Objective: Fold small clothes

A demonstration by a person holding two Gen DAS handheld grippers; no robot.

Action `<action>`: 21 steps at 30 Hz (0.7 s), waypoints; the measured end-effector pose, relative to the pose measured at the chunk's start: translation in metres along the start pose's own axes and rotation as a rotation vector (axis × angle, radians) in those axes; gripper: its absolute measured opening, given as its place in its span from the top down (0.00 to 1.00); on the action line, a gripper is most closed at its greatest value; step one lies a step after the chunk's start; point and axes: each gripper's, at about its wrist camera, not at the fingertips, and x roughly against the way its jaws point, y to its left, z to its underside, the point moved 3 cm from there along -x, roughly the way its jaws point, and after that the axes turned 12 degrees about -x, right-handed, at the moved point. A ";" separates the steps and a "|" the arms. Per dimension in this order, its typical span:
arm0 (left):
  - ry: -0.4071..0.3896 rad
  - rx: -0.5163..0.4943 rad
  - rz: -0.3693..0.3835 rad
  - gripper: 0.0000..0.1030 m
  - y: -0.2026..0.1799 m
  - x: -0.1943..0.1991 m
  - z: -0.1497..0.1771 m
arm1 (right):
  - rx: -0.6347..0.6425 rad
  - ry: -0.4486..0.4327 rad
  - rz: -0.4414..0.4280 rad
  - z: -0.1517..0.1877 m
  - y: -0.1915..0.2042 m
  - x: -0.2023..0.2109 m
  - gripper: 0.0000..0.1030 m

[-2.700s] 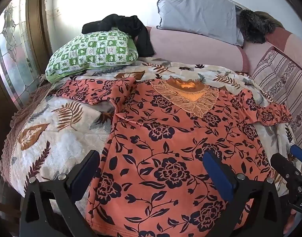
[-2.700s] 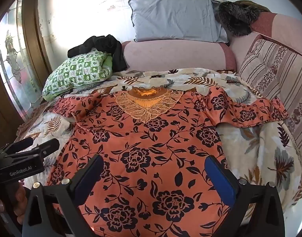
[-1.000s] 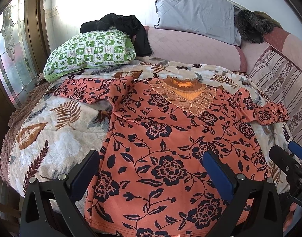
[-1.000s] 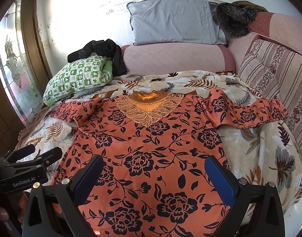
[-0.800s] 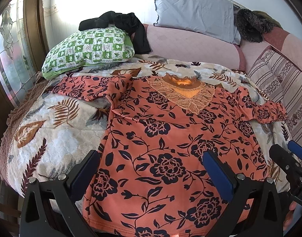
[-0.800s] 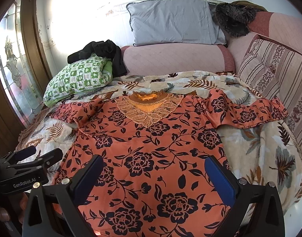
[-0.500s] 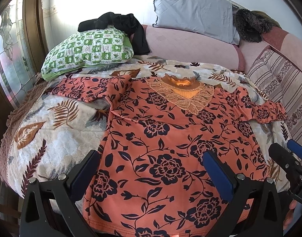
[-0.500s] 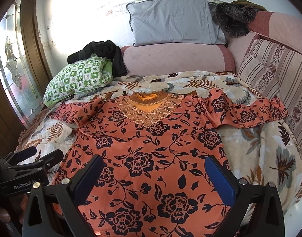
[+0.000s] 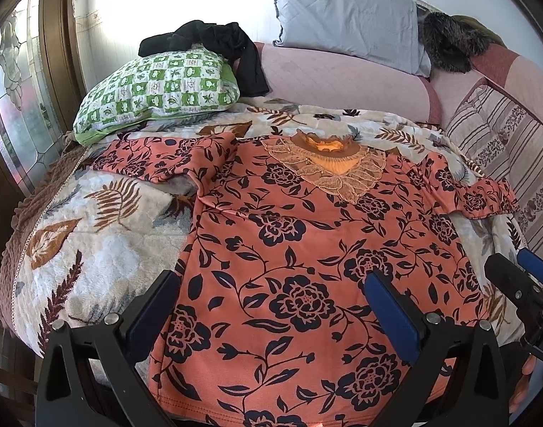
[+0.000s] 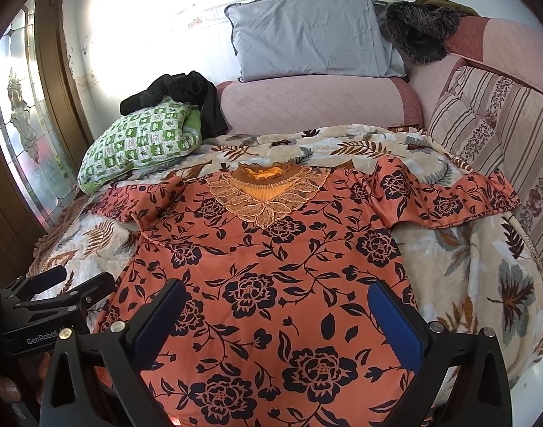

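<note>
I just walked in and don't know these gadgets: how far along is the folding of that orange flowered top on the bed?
Barely begun. Done: the orange top lies spread flat, front up, on the leaf-print blanket, both sleeves out to the sides. In hand: nothing; the left gripper and right gripper hang open above its hem, gripping no cloth. Left: every fold, sleeves and body alike.
</note>
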 end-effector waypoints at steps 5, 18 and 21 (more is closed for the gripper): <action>0.003 -0.011 -0.003 0.00 -0.004 -0.004 0.000 | -0.005 0.008 -0.004 0.001 -0.002 -0.006 0.00; 0.031 -0.011 0.025 0.00 -0.001 -0.016 0.005 | -0.010 0.015 -0.012 0.002 -0.003 -0.010 0.00; 0.090 0.013 0.056 0.00 0.010 -0.037 0.021 | -0.066 0.074 -0.072 0.003 -0.017 -0.019 0.00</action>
